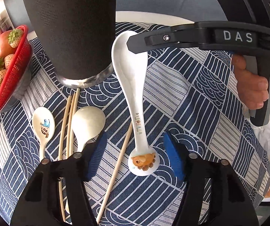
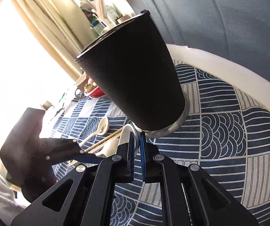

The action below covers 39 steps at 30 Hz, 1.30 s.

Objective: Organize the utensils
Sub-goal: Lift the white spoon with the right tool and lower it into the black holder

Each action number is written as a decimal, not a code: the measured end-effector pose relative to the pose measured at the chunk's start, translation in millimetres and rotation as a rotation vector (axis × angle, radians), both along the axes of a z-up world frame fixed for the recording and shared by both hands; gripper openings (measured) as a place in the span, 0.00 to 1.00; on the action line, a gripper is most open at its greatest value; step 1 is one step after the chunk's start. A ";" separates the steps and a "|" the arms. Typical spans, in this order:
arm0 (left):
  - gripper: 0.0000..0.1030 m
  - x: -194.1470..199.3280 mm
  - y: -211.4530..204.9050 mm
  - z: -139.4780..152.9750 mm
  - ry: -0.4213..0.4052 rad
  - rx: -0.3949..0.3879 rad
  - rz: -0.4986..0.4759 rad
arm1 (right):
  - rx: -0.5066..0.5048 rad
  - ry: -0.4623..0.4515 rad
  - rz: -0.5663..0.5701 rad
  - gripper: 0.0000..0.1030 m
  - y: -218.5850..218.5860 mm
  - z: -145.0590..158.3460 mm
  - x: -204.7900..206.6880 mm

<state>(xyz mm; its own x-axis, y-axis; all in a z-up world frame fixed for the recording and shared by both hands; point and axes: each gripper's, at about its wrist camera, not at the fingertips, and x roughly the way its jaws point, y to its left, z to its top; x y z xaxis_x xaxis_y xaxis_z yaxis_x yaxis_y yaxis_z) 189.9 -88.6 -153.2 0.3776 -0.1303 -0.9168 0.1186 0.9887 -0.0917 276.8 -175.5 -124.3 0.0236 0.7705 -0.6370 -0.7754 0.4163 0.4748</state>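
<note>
A long white dinosaur spoon (image 1: 135, 101) lies on the patterned cloth beside the tall black cup (image 1: 69, 28). My right gripper (image 1: 132, 43) comes in from the right and is shut on the rim of the spoon's bowl (image 2: 125, 133), right at the foot of the cup (image 2: 133, 75). My left gripper (image 1: 135, 135) is open. Its blue pads (image 1: 97, 156) stand on either side of the spoon's handle end and do not touch it. A single chopstick (image 1: 116, 169) also lies between these pads.
Left of my left gripper lie a small cartoon spoon (image 1: 43, 126), a plain white spoon (image 1: 87, 124) and a pair of chopsticks (image 1: 69, 122). A red basket of fruit (image 1: 20, 71) stands at the far left. The white table rim (image 1: 153, 17) runs behind the cup.
</note>
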 end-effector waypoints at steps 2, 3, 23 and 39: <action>0.24 -5.5 5.6 5.0 0.013 -0.020 -0.007 | 0.002 -0.013 0.001 0.05 0.8 4.6 -3.8; 0.24 -7.1 7.3 7.3 0.013 -0.022 -0.008 | 0.007 -0.013 0.004 0.05 0.2 6.6 -5.3; 0.12 -37.1 32.3 121.1 -0.114 -0.087 -0.156 | 0.005 -0.176 -0.150 0.05 -33.6 105.5 -58.4; 0.12 -48.9 43.6 198.5 -0.295 -0.082 -0.235 | -0.019 -0.384 -0.268 0.05 -17.3 213.8 -101.9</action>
<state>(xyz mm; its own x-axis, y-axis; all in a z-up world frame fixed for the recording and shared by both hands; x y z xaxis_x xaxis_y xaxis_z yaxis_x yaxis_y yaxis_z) 141.0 -45.0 45.3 0.5747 -0.3134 -0.7560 0.3746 0.9221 -0.0975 174.9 -192.8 89.5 0.4570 0.6931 -0.5575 -0.7576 0.6317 0.1644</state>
